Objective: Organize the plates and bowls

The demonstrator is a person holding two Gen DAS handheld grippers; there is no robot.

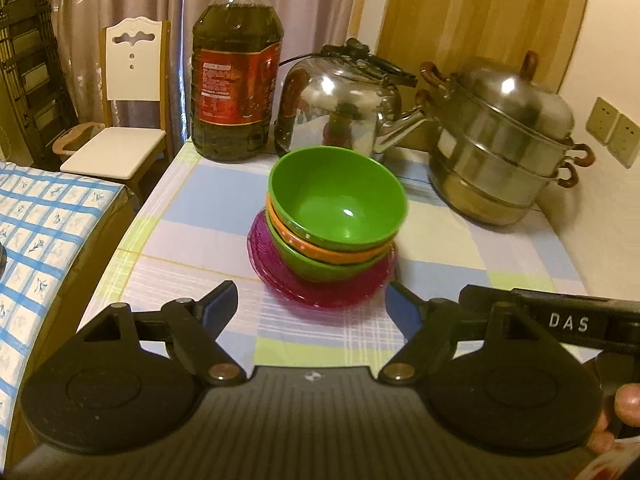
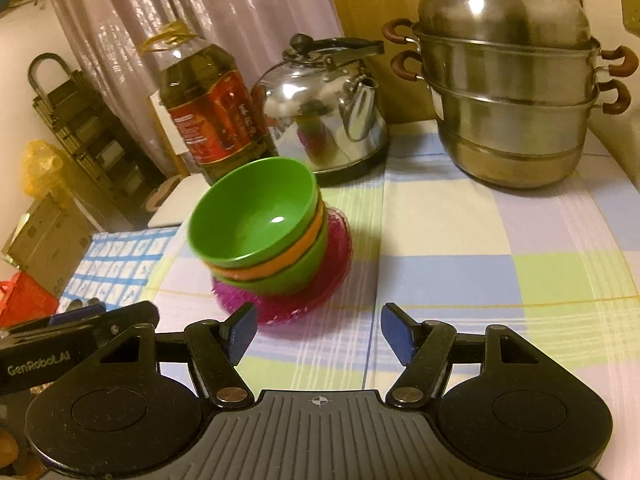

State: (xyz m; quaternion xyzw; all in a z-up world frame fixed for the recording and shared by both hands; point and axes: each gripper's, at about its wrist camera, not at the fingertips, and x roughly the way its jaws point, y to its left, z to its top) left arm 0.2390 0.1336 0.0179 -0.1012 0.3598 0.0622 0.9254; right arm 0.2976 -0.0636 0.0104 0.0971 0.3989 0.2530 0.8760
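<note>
on a checked-cloth worktop [image 1: 192,216], the left gripper [image 1: 310,308] hangs wide apart and empty just short of a stack of three nested plastic bowls, green over orange over green [image 1: 336,220], sitting on translucent magenta glass plates [image 1: 320,288]. to its right the right gripper [image 2: 318,330] is likewise spread and holding nothing, the stack ahead and left of it. stacking looks done; any next move would need both grippers clear of the slightly leaning bowls.
</note>
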